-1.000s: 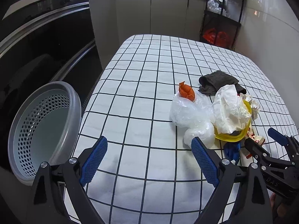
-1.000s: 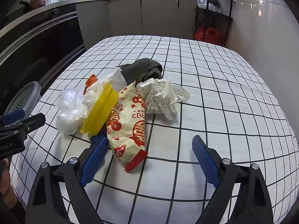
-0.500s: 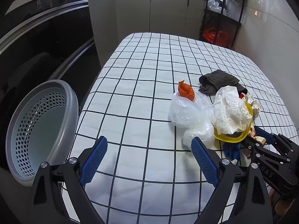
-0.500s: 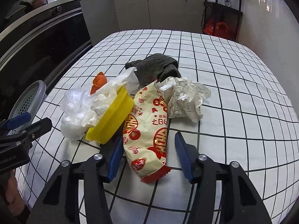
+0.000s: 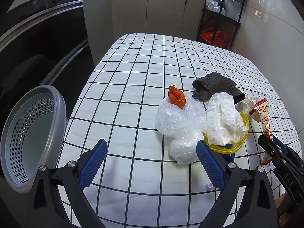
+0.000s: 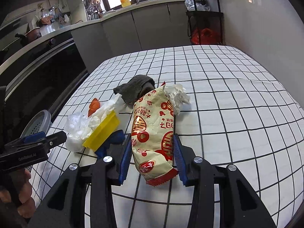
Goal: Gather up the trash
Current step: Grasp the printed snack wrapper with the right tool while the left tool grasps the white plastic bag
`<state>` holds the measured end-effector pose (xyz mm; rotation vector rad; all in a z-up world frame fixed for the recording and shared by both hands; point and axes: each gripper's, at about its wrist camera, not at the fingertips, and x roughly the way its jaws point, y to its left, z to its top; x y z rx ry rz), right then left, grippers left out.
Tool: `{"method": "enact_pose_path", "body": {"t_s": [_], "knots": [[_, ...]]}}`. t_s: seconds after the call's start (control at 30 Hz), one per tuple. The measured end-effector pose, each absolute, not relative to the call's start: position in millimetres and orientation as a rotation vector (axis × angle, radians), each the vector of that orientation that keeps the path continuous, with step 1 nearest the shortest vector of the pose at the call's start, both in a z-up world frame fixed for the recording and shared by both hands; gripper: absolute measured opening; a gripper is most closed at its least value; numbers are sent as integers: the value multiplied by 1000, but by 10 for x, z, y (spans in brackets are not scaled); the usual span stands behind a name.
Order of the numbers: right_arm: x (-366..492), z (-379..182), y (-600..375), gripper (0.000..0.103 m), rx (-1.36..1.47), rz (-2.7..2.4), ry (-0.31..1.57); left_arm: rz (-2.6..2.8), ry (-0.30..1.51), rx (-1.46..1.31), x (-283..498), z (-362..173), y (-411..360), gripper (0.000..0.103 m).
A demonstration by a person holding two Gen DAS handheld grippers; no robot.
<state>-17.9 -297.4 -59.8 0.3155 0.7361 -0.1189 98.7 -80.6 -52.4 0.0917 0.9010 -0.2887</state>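
My right gripper [image 6: 152, 155] is shut on a cream and red snack wrapper [image 6: 153, 125] and holds it lifted off the checked table [image 6: 237, 98]; the wrapper also shows in the left wrist view [image 5: 263, 117]. The rest of the trash lies in a pile: a clear plastic bag [image 5: 176, 117], an orange peel [image 5: 176, 96], white tissue [image 5: 222, 121] on a yellow lid [image 5: 228, 147], crumpled paper [image 6: 177, 96]. My left gripper [image 5: 150, 163] is open and empty, low over the table left of the pile. A grey perforated basket [image 5: 28, 136] sits off the table's left edge.
A dark grey cloth [image 5: 214, 86] lies behind the pile. A blue item [image 6: 112, 140] lies under the yellow lid. A black oven front [image 5: 38, 43] runs along the left. A black shelf rack [image 5: 220, 19] stands at the far end by the wall.
My right gripper moved forward, closed on the snack wrapper and lifted it up off the table. My left gripper stayed open and shifted only slightly.
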Motion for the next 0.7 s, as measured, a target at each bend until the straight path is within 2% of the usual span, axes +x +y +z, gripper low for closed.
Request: {"method": "enact_pose_path", "body": {"t_s": [0.4,0.43,0.47,0.5,0.57,0.6,0.7], "knots": [[-270,-646,-3094,40,368,-109,732,-303,919,102,1163,-679,-1031,92],[-271,-645,-3084,40,365,-108,733,-304,916,103,1172,-684,-1040,87],[-271,-643,-3084,40,363,-108,733,-315,919,102,1175,-687,-1044,73],[-261,-641,-3080,40,363,-107,733,-331,930,102,1185,-696,-1063,66],[-264,-639,-3084,40,365,-106,733,-349,940,108,1182,-707,-1091,40],[-269,-638,-3086,40,366,-105,732,-355,939,113,1171,-701,-1099,35],[-286,-632,-3082,40,366,-103,731,-348,921,127,1127,-649,-1083,31]]}}
